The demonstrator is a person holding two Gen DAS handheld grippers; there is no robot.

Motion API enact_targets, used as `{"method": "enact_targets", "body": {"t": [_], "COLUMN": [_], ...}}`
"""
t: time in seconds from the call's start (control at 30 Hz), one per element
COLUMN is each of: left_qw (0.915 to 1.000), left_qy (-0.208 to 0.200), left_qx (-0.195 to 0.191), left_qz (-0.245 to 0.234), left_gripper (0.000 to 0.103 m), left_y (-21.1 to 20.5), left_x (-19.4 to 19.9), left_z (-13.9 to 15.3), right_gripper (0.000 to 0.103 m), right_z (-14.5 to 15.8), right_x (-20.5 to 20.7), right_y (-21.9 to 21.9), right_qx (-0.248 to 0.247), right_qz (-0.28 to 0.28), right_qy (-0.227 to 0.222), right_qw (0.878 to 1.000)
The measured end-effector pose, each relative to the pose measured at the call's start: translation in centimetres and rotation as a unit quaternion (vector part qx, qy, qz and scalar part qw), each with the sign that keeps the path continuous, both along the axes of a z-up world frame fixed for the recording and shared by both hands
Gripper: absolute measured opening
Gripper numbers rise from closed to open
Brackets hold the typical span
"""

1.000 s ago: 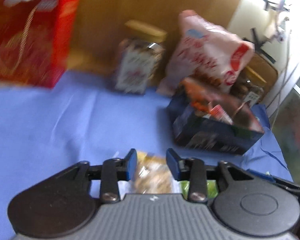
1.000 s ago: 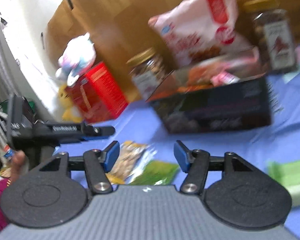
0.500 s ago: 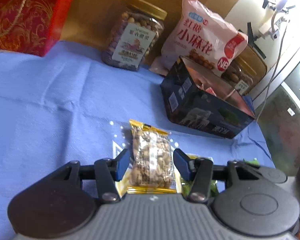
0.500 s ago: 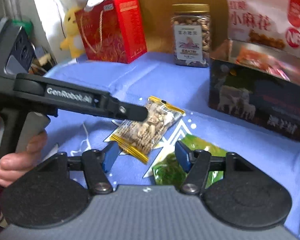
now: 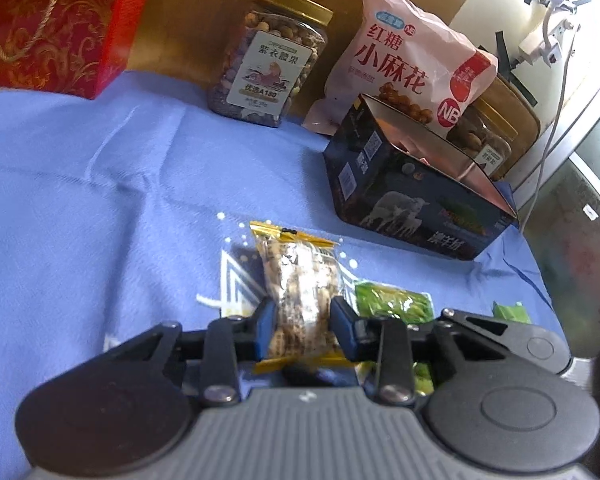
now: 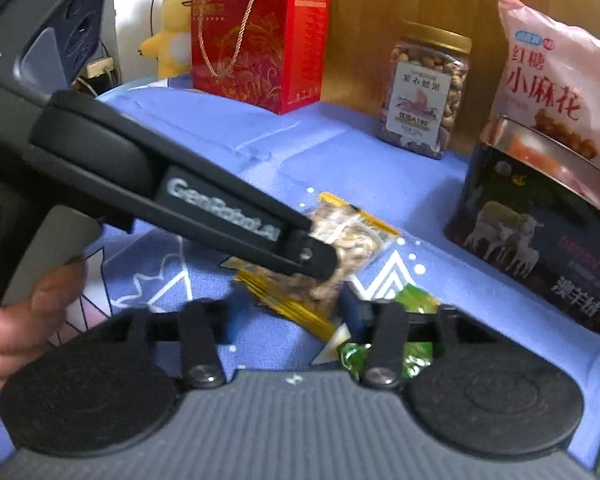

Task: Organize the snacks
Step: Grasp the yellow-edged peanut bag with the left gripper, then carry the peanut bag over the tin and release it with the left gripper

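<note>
Blue cloth (image 5: 100, 200) | left hand-held gripper (image 5: 303, 330) level, clamping nut packet (image 5: 300, 300)

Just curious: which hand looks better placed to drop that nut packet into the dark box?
Left, probably. The left gripper already pinches the nut packet, with the open dark box just ahead. The right gripper holds nothing.

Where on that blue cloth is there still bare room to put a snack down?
The widest bare stretch of blue cloth lies between the red gift box, the nut jar and the nut packet that the left gripper grips. It is crowded around the dark open box, the pink bag behind it and the green packet.
</note>
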State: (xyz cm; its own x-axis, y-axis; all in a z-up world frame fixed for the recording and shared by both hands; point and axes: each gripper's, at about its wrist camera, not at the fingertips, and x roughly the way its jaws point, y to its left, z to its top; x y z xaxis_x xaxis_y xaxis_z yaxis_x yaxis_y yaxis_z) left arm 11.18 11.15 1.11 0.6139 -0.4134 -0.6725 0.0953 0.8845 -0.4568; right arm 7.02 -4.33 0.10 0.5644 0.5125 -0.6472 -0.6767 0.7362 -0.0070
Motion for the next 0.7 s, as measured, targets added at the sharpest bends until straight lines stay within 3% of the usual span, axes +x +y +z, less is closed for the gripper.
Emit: {"method": "enact_targets", "body": {"t": [0.1,0.3,0.7], "left_qw": [0.9999,0.9983,0.9925], "left_qy": [-0.016,-0.059,-0.086], "left_qx": [-0.004,0.0,0.02], "left_qz": [0.004,-0.002,-0.084], "left_gripper": [0.029,0.028,0.028], "left_y": [-0.1,-1.5,-10.7], "left_x": [-1.2,-2.0,6.0], "left_z": [0.9,4.2,8.8], "right_gripper": [0.038,0.038,0.038], "right_z": [0.5,2.4,5.7], "right_x": [-0.9,-2.9,2.4], "right_y": [-0.7,-1.6,-9.3], "right_qx": [0.018,0.039,0.084], "right_qz": [0.003,-0.002,-0.086], "right_qy": [-0.008,-0.078,-0.117], "right_qw": [1.0,0.996,0.986]}}
